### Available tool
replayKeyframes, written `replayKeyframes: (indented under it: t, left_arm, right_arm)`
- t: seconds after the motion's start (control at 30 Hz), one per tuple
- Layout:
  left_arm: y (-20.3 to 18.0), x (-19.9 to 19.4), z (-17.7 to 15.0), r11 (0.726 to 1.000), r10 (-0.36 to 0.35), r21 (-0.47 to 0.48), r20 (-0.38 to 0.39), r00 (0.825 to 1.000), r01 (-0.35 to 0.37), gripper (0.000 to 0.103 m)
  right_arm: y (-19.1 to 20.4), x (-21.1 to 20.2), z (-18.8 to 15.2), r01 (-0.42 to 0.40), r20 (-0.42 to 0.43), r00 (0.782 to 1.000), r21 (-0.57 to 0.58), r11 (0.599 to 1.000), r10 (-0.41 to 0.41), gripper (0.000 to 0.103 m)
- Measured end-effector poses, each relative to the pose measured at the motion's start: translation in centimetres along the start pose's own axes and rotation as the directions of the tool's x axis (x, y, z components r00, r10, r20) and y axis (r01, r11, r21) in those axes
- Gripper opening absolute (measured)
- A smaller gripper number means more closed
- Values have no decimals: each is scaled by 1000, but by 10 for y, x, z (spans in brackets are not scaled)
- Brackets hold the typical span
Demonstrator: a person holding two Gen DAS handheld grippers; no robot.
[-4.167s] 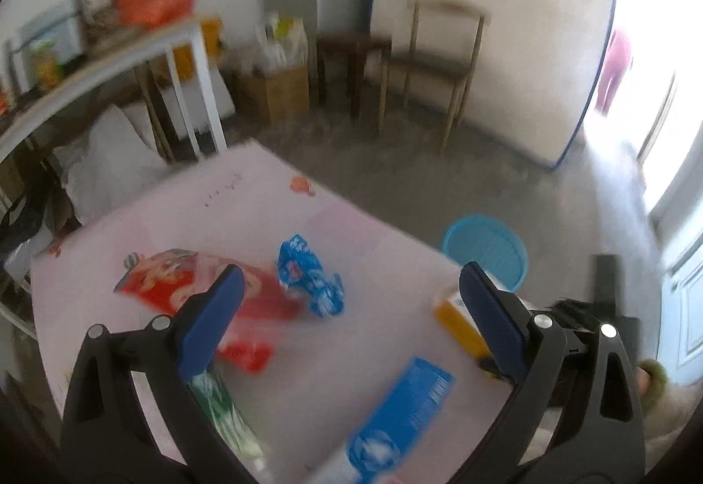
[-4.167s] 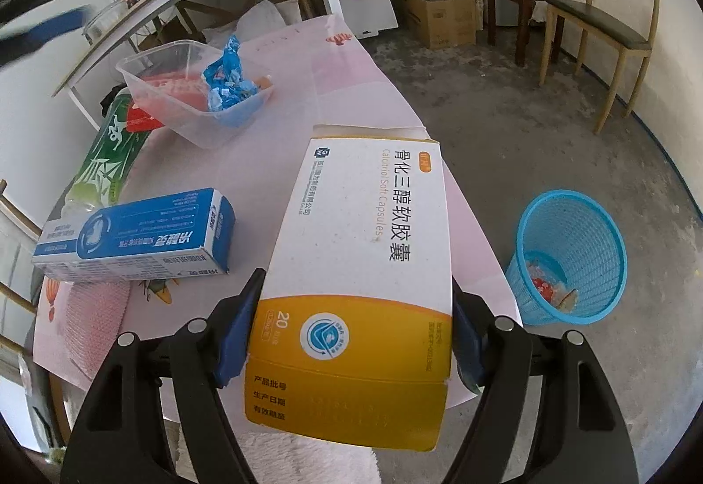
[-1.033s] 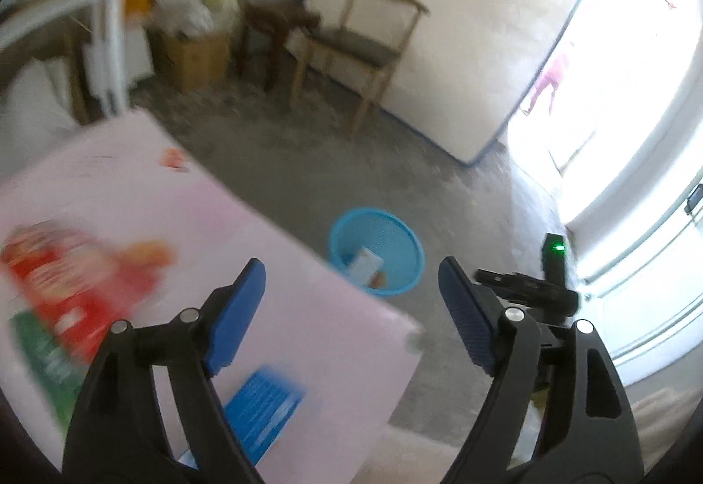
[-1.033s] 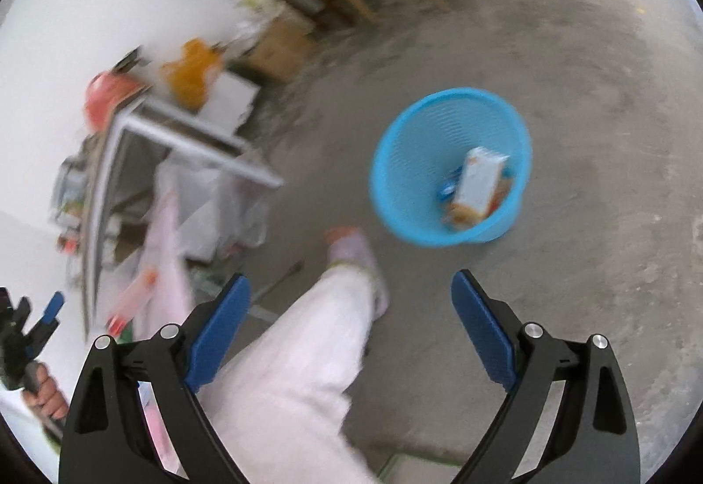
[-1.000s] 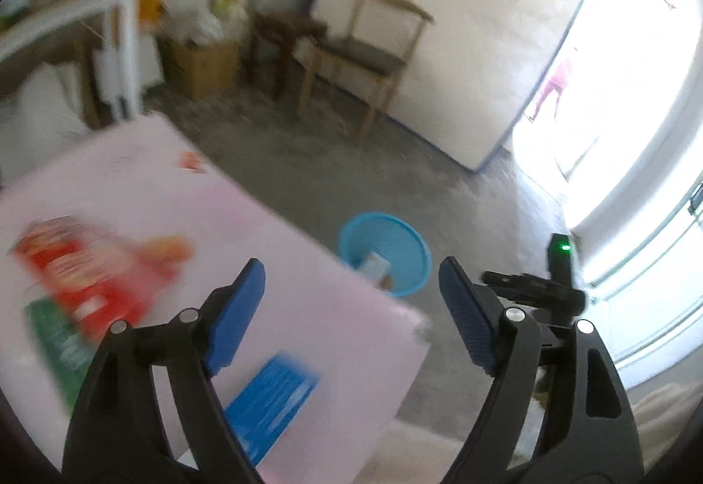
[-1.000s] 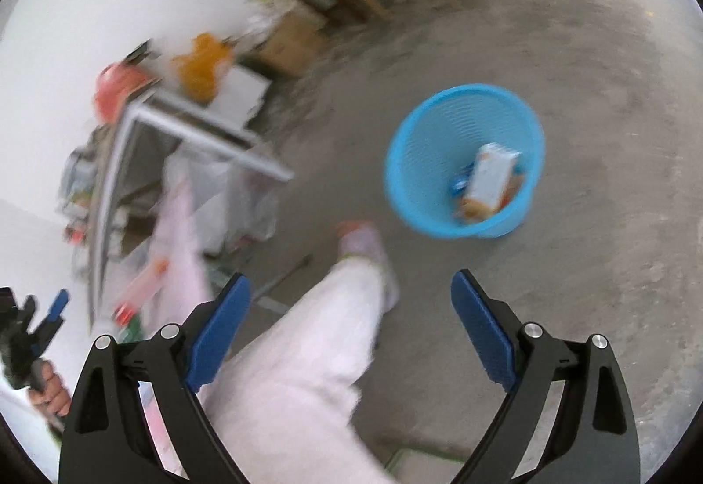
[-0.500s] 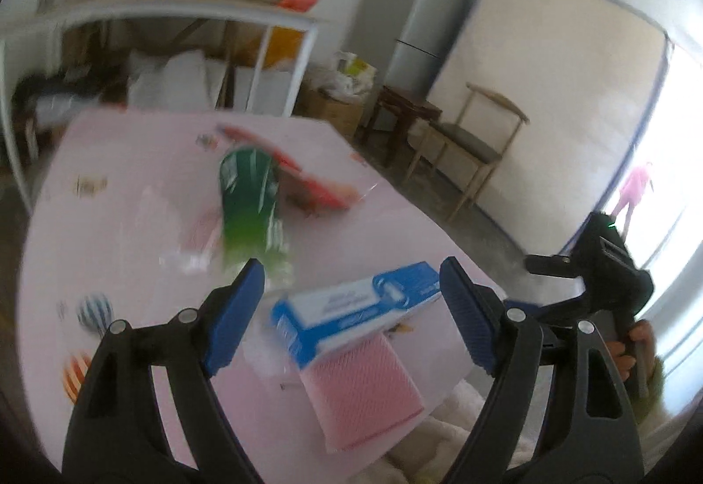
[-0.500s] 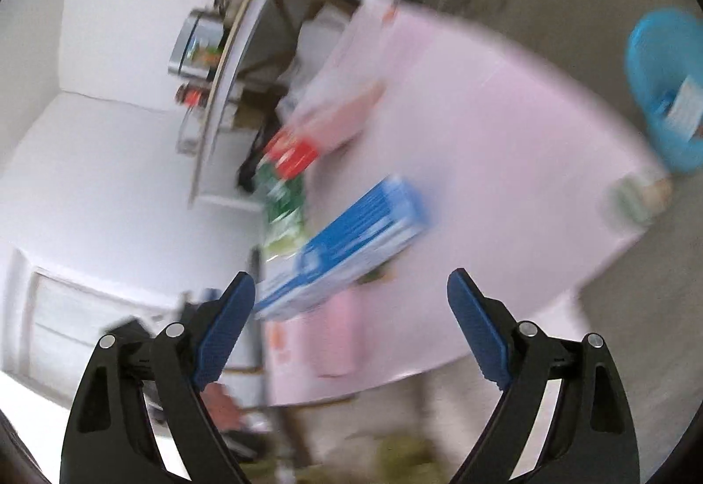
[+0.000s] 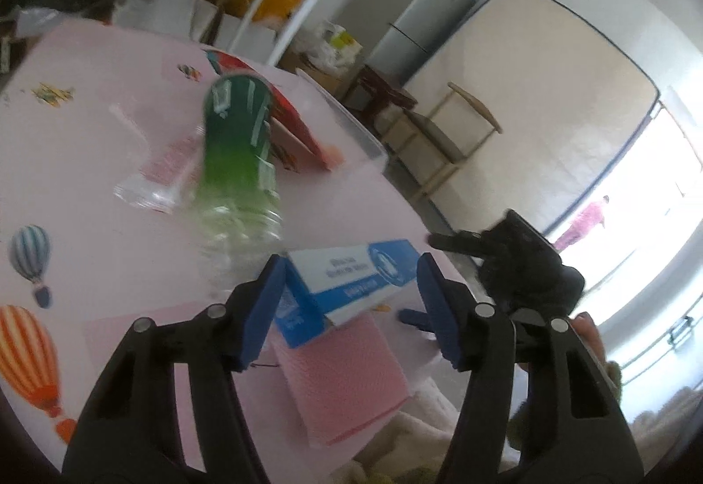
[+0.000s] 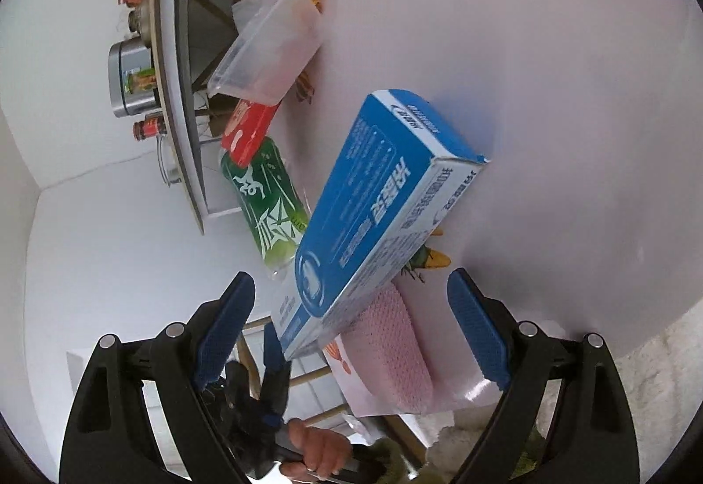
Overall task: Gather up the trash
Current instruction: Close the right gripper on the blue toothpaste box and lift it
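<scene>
1 blue box [image 9: 351,277], 1 green bottle [image 9: 239,150], 1 pink cloth [image 9: 347,378]

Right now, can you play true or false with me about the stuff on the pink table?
1. The blue box lies partly on a pink cloth. True.
2. The green bottle stands upright. False: it lies on its side.
3. The right gripper holds the blue box. False: it is open, holding nothing.
4. The blue box sits between the left gripper's closing jaws. True.
5. A clear plastic tub is on the table. True.
</scene>
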State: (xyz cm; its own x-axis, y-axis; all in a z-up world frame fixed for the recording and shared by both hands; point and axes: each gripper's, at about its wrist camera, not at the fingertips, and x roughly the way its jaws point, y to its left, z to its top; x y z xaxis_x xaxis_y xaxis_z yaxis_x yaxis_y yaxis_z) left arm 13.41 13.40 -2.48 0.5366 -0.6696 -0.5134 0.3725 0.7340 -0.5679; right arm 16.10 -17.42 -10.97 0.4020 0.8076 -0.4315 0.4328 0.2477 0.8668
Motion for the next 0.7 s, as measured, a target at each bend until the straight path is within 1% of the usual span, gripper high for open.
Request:
replayKeyframes:
  t: [0.13,0.23,0.3,0.33,0.4,0.47,0.53,0.6,0.63,0.67,0.7]
  left_arm:
    - [-10,3,-4,996,-84,23,-19,996,85,57]
    - [-18,7,-8,988,-150,23,-42,988,151,57]
    - [-25,15,-12,984,-176,20,-73,982,178,57]
    - [-29,17,-15,984,-173,31,-85,981,177,57]
    - [-37,18,-17,985,-156,62,-85,984,161,57]
    - [-42,15,-17,988,-108,104,-59,992,113,57]
    - [-42,8,-14,990,-43,136,-11,999,44,58]
    - [-39,5,-11,991,16,134,13,1000,-18,64]
    - [-34,6,-9,992,51,119,18,999,-52,68]
    - [-28,9,-7,992,85,95,15,996,-86,71]
    - [-25,11,-5,991,103,81,6,995,-103,71]
  right_arm:
    - [-2,3,0,-11,5,1000,-4,1000,11,87]
    - [-4,7,2,-26,-7,1000,-2,1000,26,83]
    - [-5,6,3,-35,-8,999,3,999,35,80]
    - [-7,5,3,-40,-8,999,7,999,41,79]
    - [-10,3,3,-50,-9,999,15,999,50,78]
    - [-10,3,2,-55,-11,998,22,998,56,78]
    - [-9,4,3,-61,-20,998,27,998,61,78]
    - [-8,8,3,-67,-35,997,23,997,68,78]
    - [-7,10,3,-70,-42,997,22,997,70,78]
    - [-6,12,3,-72,-51,996,19,997,73,78]
    - [-5,15,4,-73,-61,995,17,997,74,78]
